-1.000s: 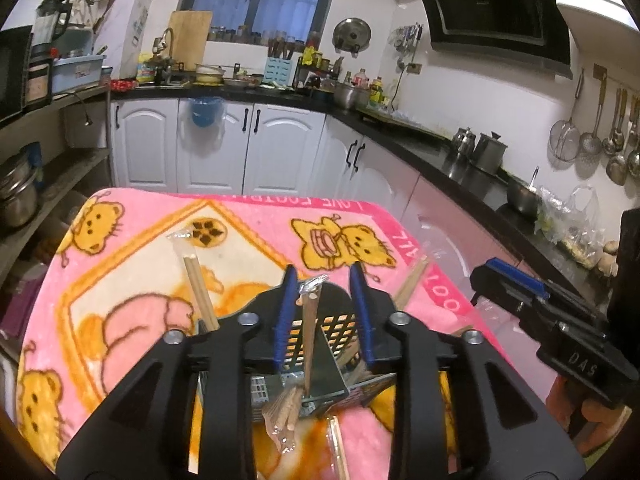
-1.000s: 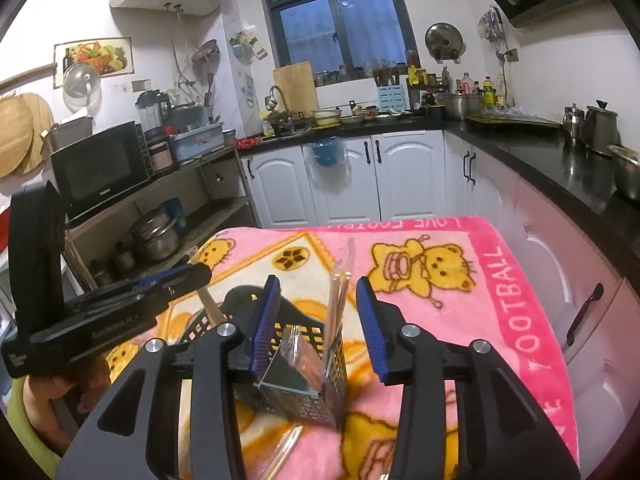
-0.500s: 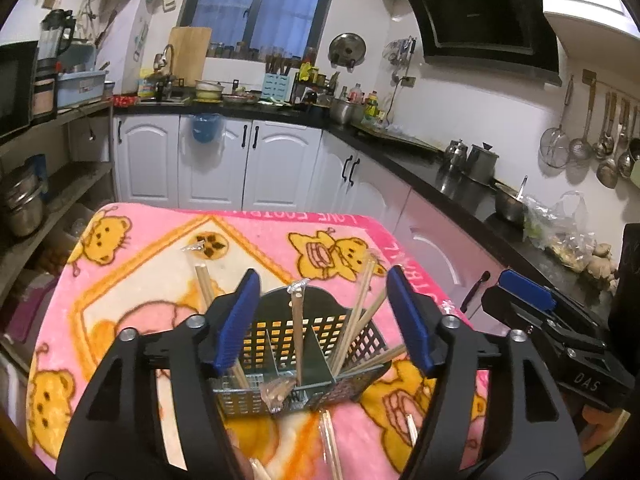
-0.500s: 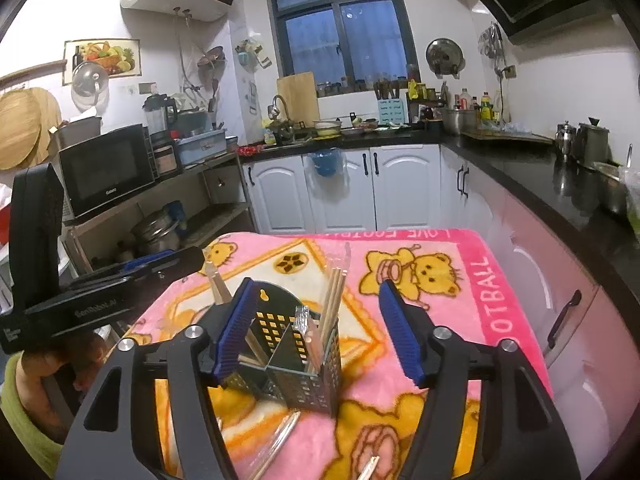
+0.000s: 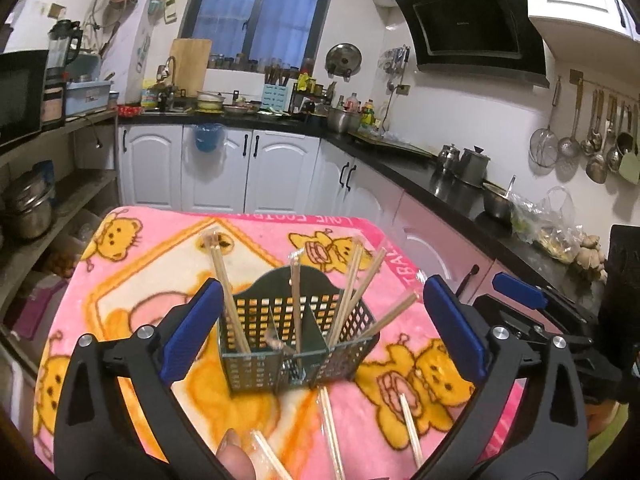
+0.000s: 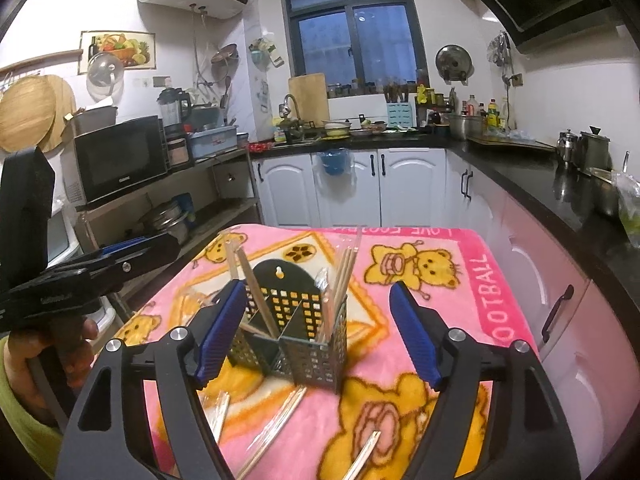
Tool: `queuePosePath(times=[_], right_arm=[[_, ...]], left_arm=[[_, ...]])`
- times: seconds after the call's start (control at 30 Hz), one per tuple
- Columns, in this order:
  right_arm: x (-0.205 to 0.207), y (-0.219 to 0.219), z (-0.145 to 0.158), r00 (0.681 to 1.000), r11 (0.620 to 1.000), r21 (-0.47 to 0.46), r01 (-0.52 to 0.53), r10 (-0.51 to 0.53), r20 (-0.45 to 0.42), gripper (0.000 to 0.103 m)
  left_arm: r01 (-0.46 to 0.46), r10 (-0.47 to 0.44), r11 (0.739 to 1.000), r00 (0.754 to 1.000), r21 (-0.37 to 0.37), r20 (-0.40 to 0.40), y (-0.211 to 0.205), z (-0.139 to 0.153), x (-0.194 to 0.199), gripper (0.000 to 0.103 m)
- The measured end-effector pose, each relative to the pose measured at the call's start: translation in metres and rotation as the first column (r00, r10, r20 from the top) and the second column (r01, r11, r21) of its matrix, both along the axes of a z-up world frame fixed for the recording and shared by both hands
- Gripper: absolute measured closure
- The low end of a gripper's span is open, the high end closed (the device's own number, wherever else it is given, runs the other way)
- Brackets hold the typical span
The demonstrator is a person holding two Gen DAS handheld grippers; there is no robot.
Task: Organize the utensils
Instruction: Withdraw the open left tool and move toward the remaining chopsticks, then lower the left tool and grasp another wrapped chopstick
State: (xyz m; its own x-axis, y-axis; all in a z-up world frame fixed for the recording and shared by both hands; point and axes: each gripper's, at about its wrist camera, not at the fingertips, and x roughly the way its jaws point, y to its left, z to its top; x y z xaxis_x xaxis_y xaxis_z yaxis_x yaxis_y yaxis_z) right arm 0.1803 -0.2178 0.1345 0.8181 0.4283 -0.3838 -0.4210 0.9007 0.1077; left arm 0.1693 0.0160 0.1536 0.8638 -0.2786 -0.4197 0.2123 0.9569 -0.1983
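Kitchen cabinets (image 5: 224, 168) in white line the far wall under a dark window (image 6: 352, 28), with a black worktop (image 5: 440, 184) running down the right side. Nearer to us we see a bench draped in a pink blanket (image 5: 160, 264) printed with yellow bears.

On that blanket stands a dark perforated utensil caddy (image 5: 296, 344), upright and split into compartments. Wrapped wooden chopsticks (image 5: 228, 296) lean out of its left compartment, one pair (image 5: 295, 300) stands in the middle, and several more (image 5: 352, 288) fan out of the right one. Loose chopstick packs (image 5: 332, 436) lie flat on the blanket on the near side of the caddy, close to it; from the right wrist view more of them (image 6: 280, 420) show in front of the caddy.

Our left tongs (image 5: 320, 328) are spread wide with nothing between the blue pads, which sit either side of the caddy in view without touching it. Our right tongs (image 6: 320, 328) are likewise spread wide and hold nothing, framing the caddy from the other angle. Each tool appears in the other's view, out to the side of the bench.
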Motion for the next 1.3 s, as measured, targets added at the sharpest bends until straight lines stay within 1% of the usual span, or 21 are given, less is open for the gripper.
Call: queuePosePath(times=[0.13, 0.2, 0.4, 0.83, 1.07, 1.3], right_arm=[[-0.009, 0.001, -0.006, 1.0, 1.0, -0.001, -0.011, 0.011, -0.009, 0.031], [-0.012, 0.001, -0.009, 1.0, 1.0, 0.0, -0.019, 0.019, -0.015, 0.031], [-0.02, 0.003, -0.024, 0.999, 0.999, -0.008, -0.032, 0.032, -0.036, 0.031], [-0.025, 0.001, -0.052, 0.995, 1.0, -0.016, -0.025, 0.024, -0.092, 0.031], [-0.026, 0.002, -0.065, 0.993, 0.999, -0.024, -0.029, 0.026, -0.118, 0.031], [-0.022, 0.009, -0.082, 0.986, 0.998, -0.037, -0.045, 0.039, -0.165, 0.031]], left_arm=[[-0.016, 0.016, 1.0, 1.0, -0.003, 0.003, 0.006, -0.005, -0.009, 0.011], [-0.015, 0.015, 1.0, 1.0, -0.013, -0.005, 0.008, -0.009, -0.013, 0.011], [-0.03, 0.03, 0.999, 0.999, -0.01, -0.032, 0.013, -0.026, -0.021, 0.011], [-0.058, 0.053, 0.998, 0.988, -0.027, -0.145, 0.021, -0.078, -0.027, 0.011], [-0.074, 0.077, 0.997, 0.982, 0.019, -0.171, 0.021, -0.097, -0.03, 0.011], [-0.095, 0.098, 0.995, 0.975, 0.024, -0.201, 0.027, -0.109, -0.034, 0.011]])
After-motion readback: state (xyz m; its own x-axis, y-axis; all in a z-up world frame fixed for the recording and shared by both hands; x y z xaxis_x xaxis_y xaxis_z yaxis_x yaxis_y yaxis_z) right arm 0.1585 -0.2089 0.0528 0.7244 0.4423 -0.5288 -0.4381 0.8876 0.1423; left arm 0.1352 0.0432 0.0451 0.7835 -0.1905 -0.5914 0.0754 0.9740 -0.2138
